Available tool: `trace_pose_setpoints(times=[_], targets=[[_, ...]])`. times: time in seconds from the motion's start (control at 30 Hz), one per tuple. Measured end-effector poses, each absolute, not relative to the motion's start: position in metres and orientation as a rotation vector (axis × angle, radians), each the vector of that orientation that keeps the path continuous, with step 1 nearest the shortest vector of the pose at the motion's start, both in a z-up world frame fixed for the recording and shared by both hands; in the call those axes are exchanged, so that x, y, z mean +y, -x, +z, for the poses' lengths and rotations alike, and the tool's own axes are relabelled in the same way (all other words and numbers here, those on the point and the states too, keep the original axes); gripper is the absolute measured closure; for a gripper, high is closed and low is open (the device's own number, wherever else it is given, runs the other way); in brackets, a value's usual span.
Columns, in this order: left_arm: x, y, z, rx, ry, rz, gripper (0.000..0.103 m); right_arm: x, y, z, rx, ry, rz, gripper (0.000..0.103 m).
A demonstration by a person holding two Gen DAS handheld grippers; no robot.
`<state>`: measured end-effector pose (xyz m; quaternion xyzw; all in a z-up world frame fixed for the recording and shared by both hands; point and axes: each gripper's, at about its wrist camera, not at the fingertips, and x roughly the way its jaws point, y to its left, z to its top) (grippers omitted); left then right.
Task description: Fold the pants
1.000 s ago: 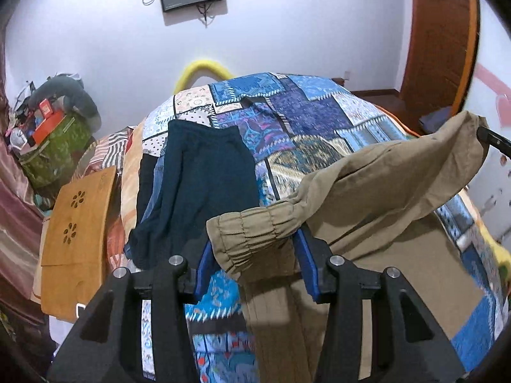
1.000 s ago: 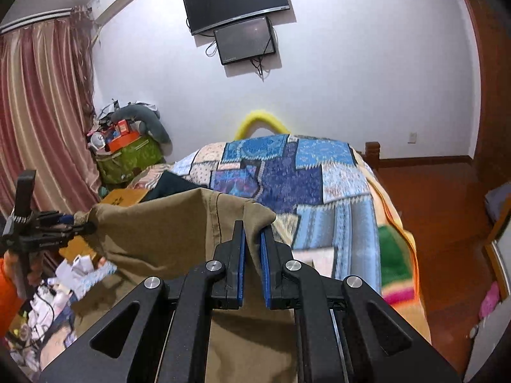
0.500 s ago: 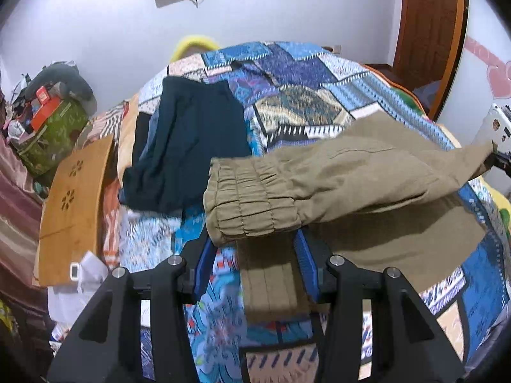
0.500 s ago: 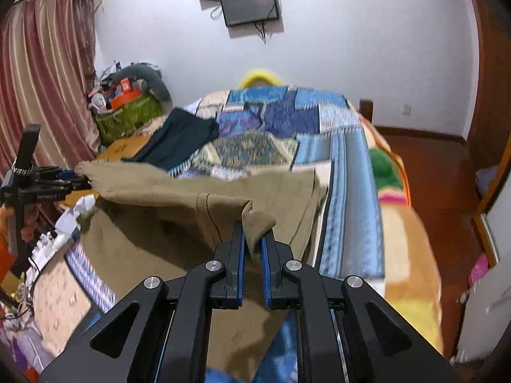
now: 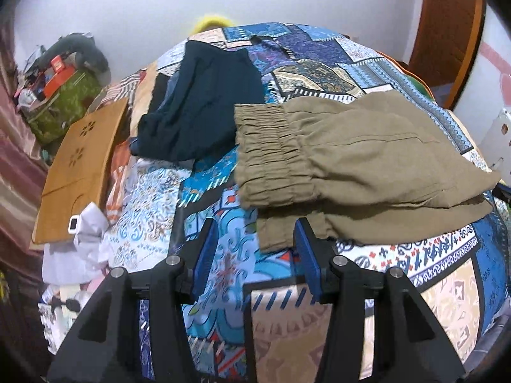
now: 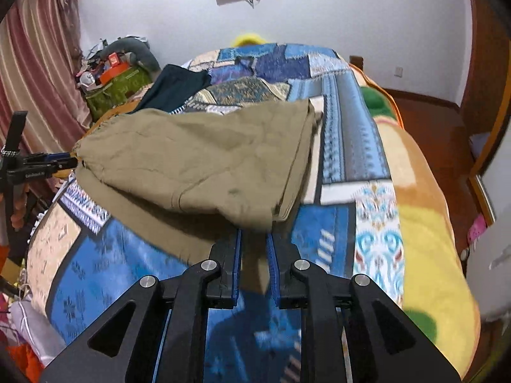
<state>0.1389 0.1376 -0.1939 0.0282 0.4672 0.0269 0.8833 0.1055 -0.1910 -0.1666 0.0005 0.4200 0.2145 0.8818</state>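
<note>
The pants (image 5: pixel 357 156) lie folded on the bed (image 5: pixel 223 274), and all else is placed from them. In the left wrist view a dark garment (image 5: pixel 204 102) lies on the bed just left of and behind their waistband, touching or nearly so. Farther left a wooden board (image 5: pixel 80 169) rests at the bed's edge, a bag (image 5: pixel 60 102) behind it. The left claw (image 5: pixel 252 249) stands before the pants, their near edge between its fingers. In the right wrist view the right claw (image 6: pixel 254 249) stands just before their near corner.
</note>
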Motion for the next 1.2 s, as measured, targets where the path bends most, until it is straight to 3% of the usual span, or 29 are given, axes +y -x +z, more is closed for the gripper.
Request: trace_pose_setpoints(times=[0.07,0.13,0.33,0.4,0.5,1.07,1.2], targets=[[0.139,-0.132,-0.188,0.959,-0.057,0.070,0.049,-0.195,-0.097,-0.165,0.877,-0.014,0.432,0.088],[0.139,-0.129,-0.183,0.942,-0.061,0.080,0.040,-0.198,-0.093,-0.161,0.872,-0.023,0.438,0.085],[0.124,-0.122,-0.153,0.866,-0.086,0.072,0.024,-0.190,-0.080,-0.136,0.804,0.008,0.445,0.070],[0.115,-0.121,-0.145,0.837,-0.101,0.070,0.011,-0.181,-0.078,-0.126,0.771,0.032,0.468,0.059],[0.099,-0.122,-0.137,0.810,-0.135,0.045,0.008,-0.167,-0.080,-0.119,0.763,0.046,0.524,0.043],[0.026,-0.149,-0.176,0.889,-0.339,-0.115,0.008,-0.085,-0.125,-0.164,0.857,0.300,0.639,0.043],[0.019,-0.150,-0.182,0.896,-0.358,-0.149,0.008,-0.078,-0.129,-0.162,0.841,0.299,0.661,0.061]])
